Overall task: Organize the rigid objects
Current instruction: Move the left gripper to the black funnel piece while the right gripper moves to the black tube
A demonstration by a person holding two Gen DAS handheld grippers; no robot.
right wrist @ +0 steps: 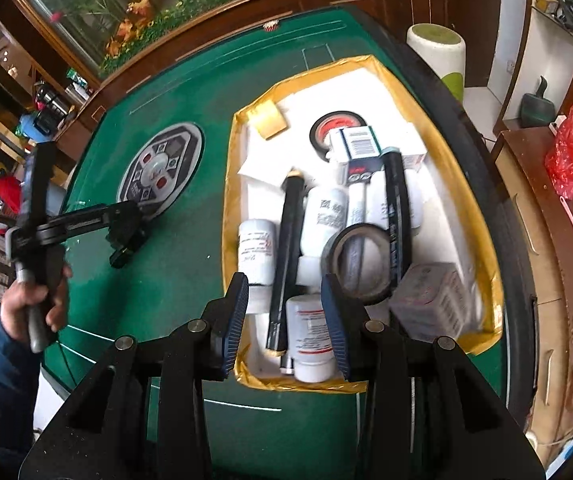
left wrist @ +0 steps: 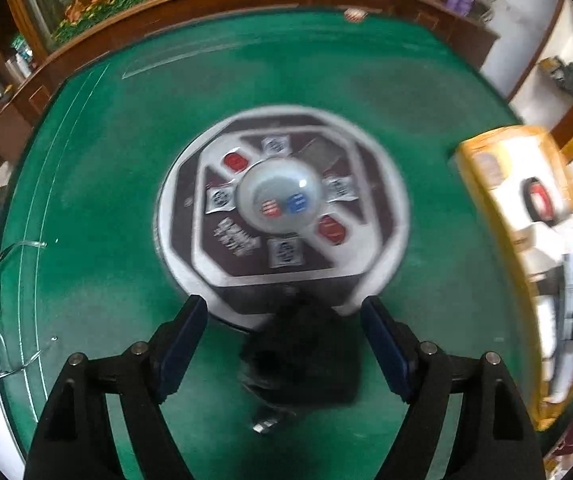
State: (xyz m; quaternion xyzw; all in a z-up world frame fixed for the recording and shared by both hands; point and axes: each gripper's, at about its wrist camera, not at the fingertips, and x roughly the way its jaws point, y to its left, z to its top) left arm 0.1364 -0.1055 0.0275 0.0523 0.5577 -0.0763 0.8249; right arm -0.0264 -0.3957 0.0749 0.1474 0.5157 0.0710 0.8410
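Note:
A yellow-rimmed box (right wrist: 230,184) on the green table holds several rigid objects: white bottles (right wrist: 256,250), black tubes (right wrist: 286,248), tape rolls (right wrist: 360,260) and small cartons (right wrist: 360,140). My right gripper (right wrist: 284,312) is open and empty, low over the box's near end, its fingers either side of a white bottle (right wrist: 312,336). My left gripper (left wrist: 284,340) is open above a blurred black object (left wrist: 302,356) lying on the felt. From the right wrist view the left gripper (right wrist: 126,240) hovers left of the box. The box also shows at the right edge of the left wrist view (left wrist: 486,168).
The mahjong table's round dice console (left wrist: 282,208) sits in the middle of the felt (left wrist: 106,200). A wooden rim surrounds the table. A white and green stool (right wrist: 440,56) stands behind the box. A wooden sideboard with a red bag (right wrist: 568,156) is to the right.

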